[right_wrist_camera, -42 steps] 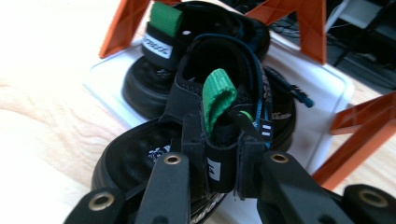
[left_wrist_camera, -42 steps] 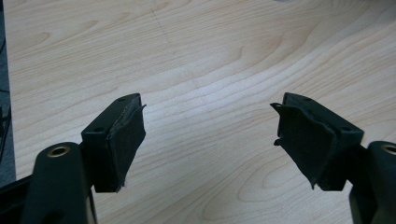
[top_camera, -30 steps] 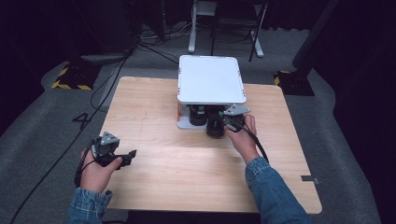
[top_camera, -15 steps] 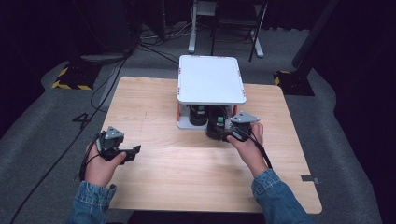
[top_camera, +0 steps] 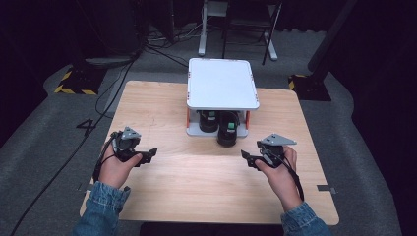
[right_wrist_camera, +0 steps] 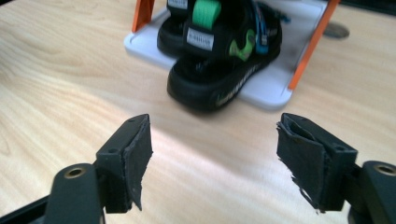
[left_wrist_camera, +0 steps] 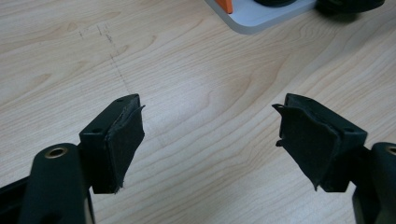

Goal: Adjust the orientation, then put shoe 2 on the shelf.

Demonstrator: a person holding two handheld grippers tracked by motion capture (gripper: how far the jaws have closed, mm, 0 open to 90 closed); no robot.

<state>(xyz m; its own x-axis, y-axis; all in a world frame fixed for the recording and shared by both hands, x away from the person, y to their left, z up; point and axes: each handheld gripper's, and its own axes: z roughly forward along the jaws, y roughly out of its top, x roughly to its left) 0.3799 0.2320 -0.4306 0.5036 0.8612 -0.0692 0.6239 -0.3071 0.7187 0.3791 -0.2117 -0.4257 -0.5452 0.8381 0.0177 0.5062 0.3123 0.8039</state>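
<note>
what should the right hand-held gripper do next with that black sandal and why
Probably ease the right hand-held gripper forward to the black sandal. Its jaws are open and empty, the sandal lies straight ahead, and its front end hangs off the white rack onto the table. It likely needs a push fully under the rack.

The rack (top_camera: pixel 222 86) stands at the table's (top_camera: pixel 162 187) far middle. Two sandals lie on its lower shelf; the right sandal (top_camera: pixel 228 132) juts out past the rack's front edge, the left sandal (top_camera: pixel 208 121) just beside it.
</note>
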